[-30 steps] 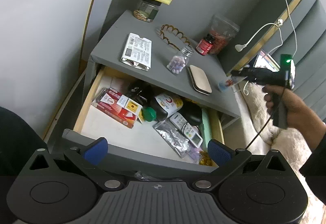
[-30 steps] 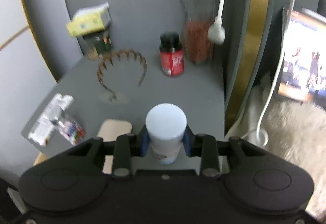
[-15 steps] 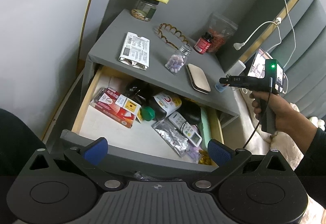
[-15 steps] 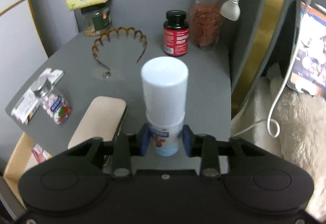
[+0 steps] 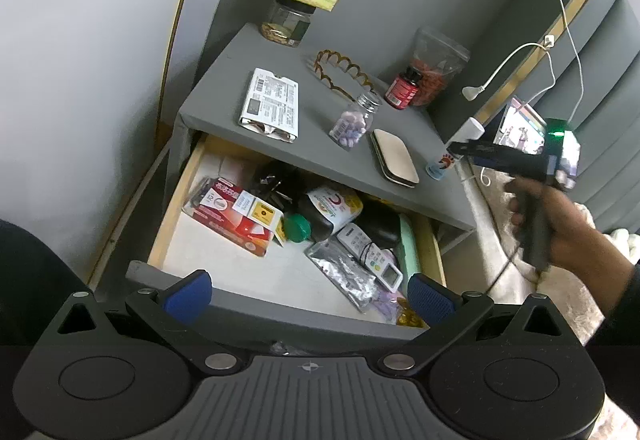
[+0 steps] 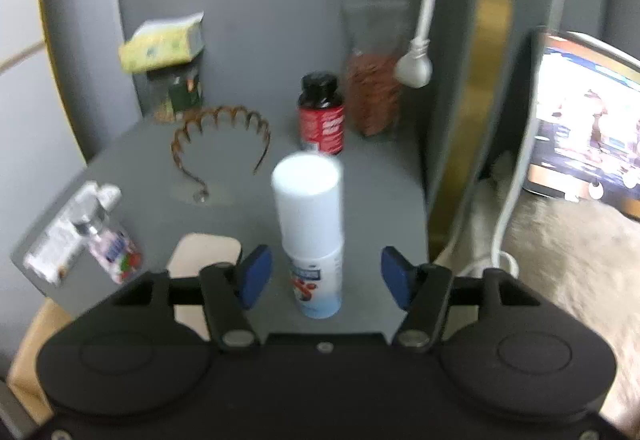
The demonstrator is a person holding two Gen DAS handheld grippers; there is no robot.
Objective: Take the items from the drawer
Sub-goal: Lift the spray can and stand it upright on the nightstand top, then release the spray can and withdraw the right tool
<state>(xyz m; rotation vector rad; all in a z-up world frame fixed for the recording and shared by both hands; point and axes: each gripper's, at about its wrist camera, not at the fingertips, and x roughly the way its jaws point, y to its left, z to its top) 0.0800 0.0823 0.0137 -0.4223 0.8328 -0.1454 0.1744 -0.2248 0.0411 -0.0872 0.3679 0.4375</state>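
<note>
A white spray bottle point(image 6: 310, 228) with a tall white cap stands upright on the grey nightstand top point(image 6: 372, 191) near its front right corner. My right gripper point(image 6: 326, 274) is opening around it; the blue pads stand clear of the bottle on both sides. In the left wrist view the same bottle point(image 5: 454, 151) leans out from the right gripper point(image 5: 460, 149), held by a hand. The open drawer point(image 5: 256, 260) holds a red box point(image 5: 230, 213), a dark bottle with green cap point(image 5: 324, 213), a foil pack point(image 5: 344, 274) and a small remote point(image 5: 374, 254). My left gripper point(image 5: 308, 294) hangs open above the drawer front.
On the nightstand top lie a paper packet point(image 5: 272, 105), a pill bottle point(image 5: 354, 121), a beige case point(image 5: 394, 157), a brown hair band point(image 6: 218, 141), a red supplement bottle point(image 6: 322, 115), a pouch point(image 6: 374, 87) and a jar under a tissue pack point(image 6: 170, 71). A charger cable point(image 6: 424, 23) hangs right; a lit screen point(image 6: 588, 119) leans there.
The right gripper set the white bottle down on the nightstand, opened its jaws off it and drew back slightly. The left gripper has stayed still over the drawer.
</note>
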